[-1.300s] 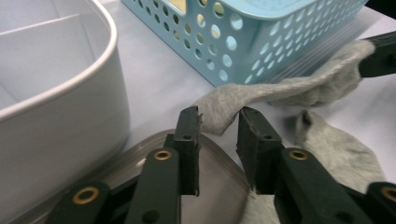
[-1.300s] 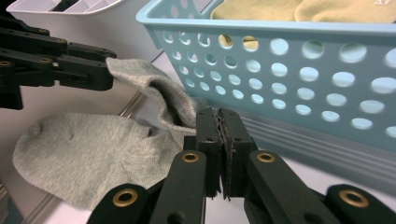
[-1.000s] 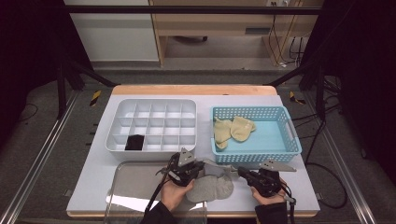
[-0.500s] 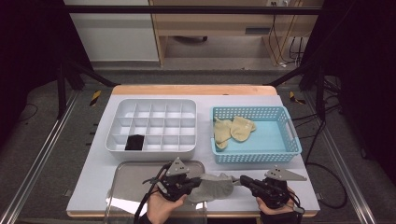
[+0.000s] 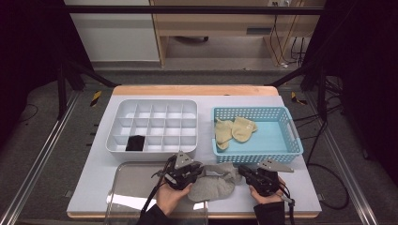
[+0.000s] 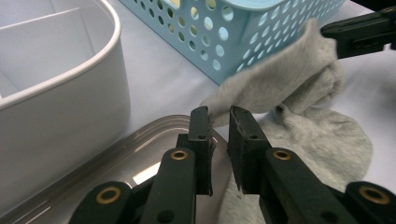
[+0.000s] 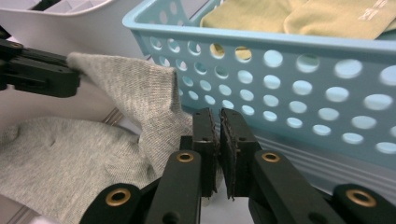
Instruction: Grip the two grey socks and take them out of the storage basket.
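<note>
A grey sock [image 5: 213, 185] lies bunched at the table's front, between my two grippers. One end is lifted toward each of them. My left gripper [image 5: 202, 172] points right at it. Its jaws [image 6: 219, 116] have just been opening, and a gap shows with the sock's edge [image 6: 280, 84] at the tips. My right gripper [image 5: 241, 170] points left. Its jaws [image 7: 219, 119] are almost together on a fold of the sock [image 7: 130, 88], after easing slightly. The right gripper [image 6: 359, 32] pinches the raised end in the left gripper view.
A blue basket [image 5: 281, 140] with yellow socks [image 5: 234, 129] stands just behind the grippers. To its left is a white divided organiser [image 5: 117, 105] with a black item [image 5: 135, 143] in one front compartment. A shiny tray [image 5: 131, 192] lies at the front left.
Half a second ago both hands were nearer the front edge with the sock stretched between them. They have moved back toward the basket, the sock sags, and the left jaws have parted.
</note>
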`<state>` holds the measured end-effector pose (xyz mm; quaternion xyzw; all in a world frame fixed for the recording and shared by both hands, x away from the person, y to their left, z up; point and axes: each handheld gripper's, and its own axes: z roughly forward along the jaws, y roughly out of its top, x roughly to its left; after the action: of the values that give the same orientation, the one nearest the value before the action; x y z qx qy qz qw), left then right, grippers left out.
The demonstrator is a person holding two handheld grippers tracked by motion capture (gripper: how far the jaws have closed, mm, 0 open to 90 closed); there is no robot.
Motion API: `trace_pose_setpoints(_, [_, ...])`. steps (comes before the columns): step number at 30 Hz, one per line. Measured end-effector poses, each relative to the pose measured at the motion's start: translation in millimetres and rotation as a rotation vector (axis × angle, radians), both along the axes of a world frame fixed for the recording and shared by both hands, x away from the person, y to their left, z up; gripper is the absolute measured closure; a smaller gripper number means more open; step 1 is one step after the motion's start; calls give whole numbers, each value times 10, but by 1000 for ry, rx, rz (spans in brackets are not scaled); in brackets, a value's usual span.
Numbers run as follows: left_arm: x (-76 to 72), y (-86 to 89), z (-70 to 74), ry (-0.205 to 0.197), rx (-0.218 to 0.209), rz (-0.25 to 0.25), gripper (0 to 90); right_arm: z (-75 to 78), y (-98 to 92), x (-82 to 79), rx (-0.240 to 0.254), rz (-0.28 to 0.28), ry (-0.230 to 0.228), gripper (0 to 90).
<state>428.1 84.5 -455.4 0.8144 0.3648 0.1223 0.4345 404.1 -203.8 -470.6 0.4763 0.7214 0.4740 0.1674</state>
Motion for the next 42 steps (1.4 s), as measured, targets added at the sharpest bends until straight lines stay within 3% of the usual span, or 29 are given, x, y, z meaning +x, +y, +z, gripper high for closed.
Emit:
trace_pose_setpoints(1, [25, 2, -25, -12, 5, -1, 762, 17, -24, -12, 8, -11, -19, 842])
trace_pose_setpoints(6, [82, -31, -64, -21, 1, -3, 737, 27, -50, -9, 6, -16, -20, 793])
trace_pose_setpoints(14, [103, -112, -83, -74, 42, 6, 646, 108, -171, -112, 34, -48, -65, 701])
trace_pose_setpoints(21, [153, -180, -17, -85, 60, 5, 629, 20, -196, -162, 8, -38, -27, 640])
trace_pose_setpoints(25, [195, -209, -31, -67, 61, 15, 712, -94, -146, -58, 1, -5, 14, 596])
trace_pose_setpoints(29, [209, -200, -37, -49, 50, 13, 837, -138, -103, -13, 0, 11, 32, 642])
trace_pose_setpoints(30, [211, -199, -35, -47, 51, 12, 847, -143, -99, -2, 1, 21, 37, 768])
trace_pose_setpoints(32, [215, -193, -16, -35, 38, 4, 857, -123, -117, -12, 14, 34, 42, 860])
trace_pose_setpoints(39, [124, -106, 97, -10, -15, -23, 864, 22, -206, -113, 35, 46, 16, 887])
trace_pose_setpoints(42, [-54, 20, 234, 0, -52, -55, 864, 167, -249, -227, 53, 66, 2, 886])
